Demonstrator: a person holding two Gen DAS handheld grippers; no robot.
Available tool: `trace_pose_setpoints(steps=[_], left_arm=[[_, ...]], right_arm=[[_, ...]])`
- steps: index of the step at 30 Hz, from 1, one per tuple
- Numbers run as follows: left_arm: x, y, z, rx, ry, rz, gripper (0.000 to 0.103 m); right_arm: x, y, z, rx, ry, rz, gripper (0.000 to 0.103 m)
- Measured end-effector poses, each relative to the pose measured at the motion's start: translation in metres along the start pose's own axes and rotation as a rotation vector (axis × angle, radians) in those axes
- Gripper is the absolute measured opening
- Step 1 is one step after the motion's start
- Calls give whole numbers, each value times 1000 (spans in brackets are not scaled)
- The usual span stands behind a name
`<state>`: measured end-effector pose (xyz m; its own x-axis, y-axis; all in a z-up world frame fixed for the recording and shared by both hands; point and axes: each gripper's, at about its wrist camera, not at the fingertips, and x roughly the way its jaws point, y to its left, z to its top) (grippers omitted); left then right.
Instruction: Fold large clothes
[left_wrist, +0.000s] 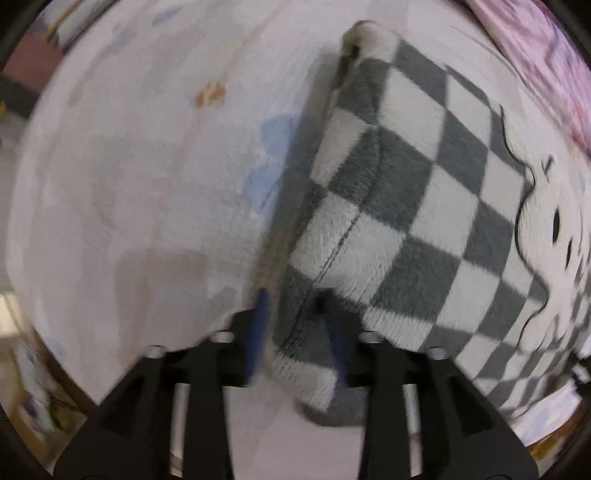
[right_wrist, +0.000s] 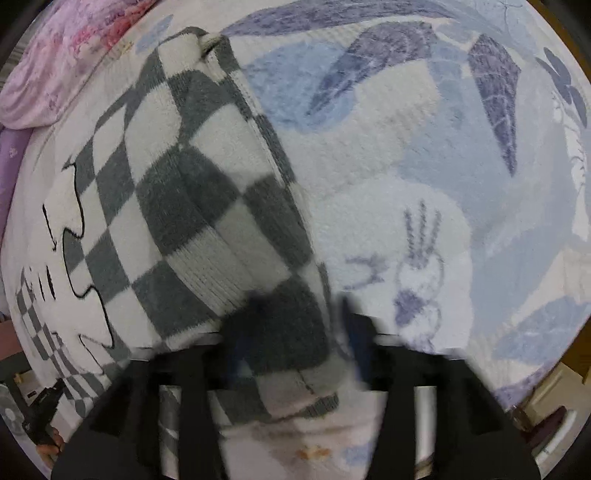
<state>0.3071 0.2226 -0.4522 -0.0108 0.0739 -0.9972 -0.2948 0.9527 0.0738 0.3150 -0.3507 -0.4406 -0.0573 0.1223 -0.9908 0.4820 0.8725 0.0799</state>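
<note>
A fuzzy grey-and-white checkered garment (left_wrist: 406, 206) with a black-outlined cartoon face lies folded on a pale bed cover (left_wrist: 129, 184). My left gripper (left_wrist: 295, 332) is shut on the garment's near ribbed edge, with cloth between its blue-padded fingers. The same garment shows in the right wrist view (right_wrist: 184, 192). My right gripper (right_wrist: 299, 332) is shut on the garment's other near edge, with cloth bunched between its fingers. Both views are blurred by motion.
A white and blue leaf-patterned blanket (right_wrist: 424, 166) covers the bed to the right. Pink floral bedding (right_wrist: 66, 62) lies at the far side, also seen in the left wrist view (left_wrist: 546, 66). The bed edge and floor clutter (left_wrist: 29, 398) show at lower left.
</note>
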Motion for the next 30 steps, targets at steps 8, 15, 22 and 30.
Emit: trace_pose_setpoints(steps=[8,15,22,30], left_arm=[[-27,-26,-6,42,-40,25,65],[-57,-26,-28,66,-65,59,72],[-85,-33,-39,52,-97,93,82],[-105,-73,-44,109,-145,26,84]], right_arm=[[-34,5,-9,-49,-39,111,76],[-59,13,-14,-116,-118,176,80],[-79,7,8,-193,-210,347,84],[-91,19,55,-480,-280,426,85]])
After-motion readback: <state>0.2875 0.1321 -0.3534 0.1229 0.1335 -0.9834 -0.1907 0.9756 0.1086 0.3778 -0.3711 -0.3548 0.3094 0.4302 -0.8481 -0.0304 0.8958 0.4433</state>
